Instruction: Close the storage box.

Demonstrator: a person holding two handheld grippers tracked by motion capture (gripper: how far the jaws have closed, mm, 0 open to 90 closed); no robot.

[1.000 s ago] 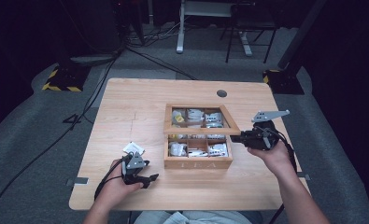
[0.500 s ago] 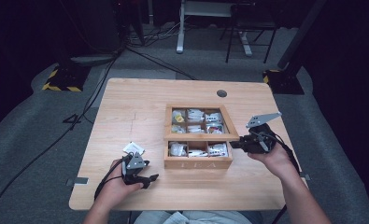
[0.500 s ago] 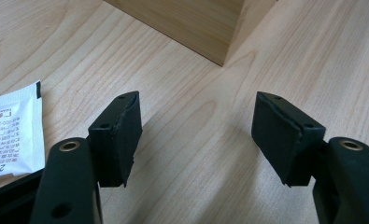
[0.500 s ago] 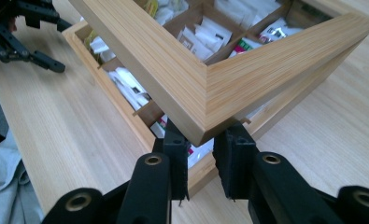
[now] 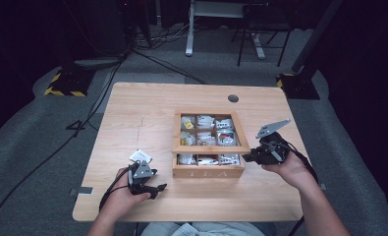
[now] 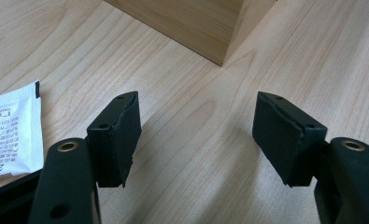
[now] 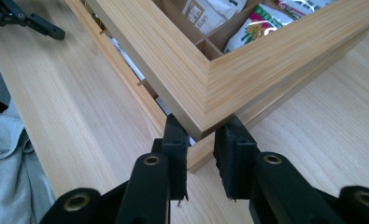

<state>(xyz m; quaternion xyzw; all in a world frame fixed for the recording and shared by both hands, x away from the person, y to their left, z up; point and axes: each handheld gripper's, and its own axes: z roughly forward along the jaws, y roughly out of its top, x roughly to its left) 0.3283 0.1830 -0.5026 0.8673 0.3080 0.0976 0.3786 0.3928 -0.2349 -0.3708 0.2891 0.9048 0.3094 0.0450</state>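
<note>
The right hand-held gripper (image 7: 201,154), clenched on the tea box lid (image 7: 205,79) corner, has lifted it slightly, while the left hand-held gripper (image 6: 198,135) rests released.

The box (image 7: 210,79) and table (image 6: 196,107) are matt grained wood, the sachet (image 6: 9,130) white printed paper, the pads (image 6: 121,135) rough black rubber.

Black left gripper (image 5: 143,180), brass-ringed screws, grey plate, trailing cable.
</note>
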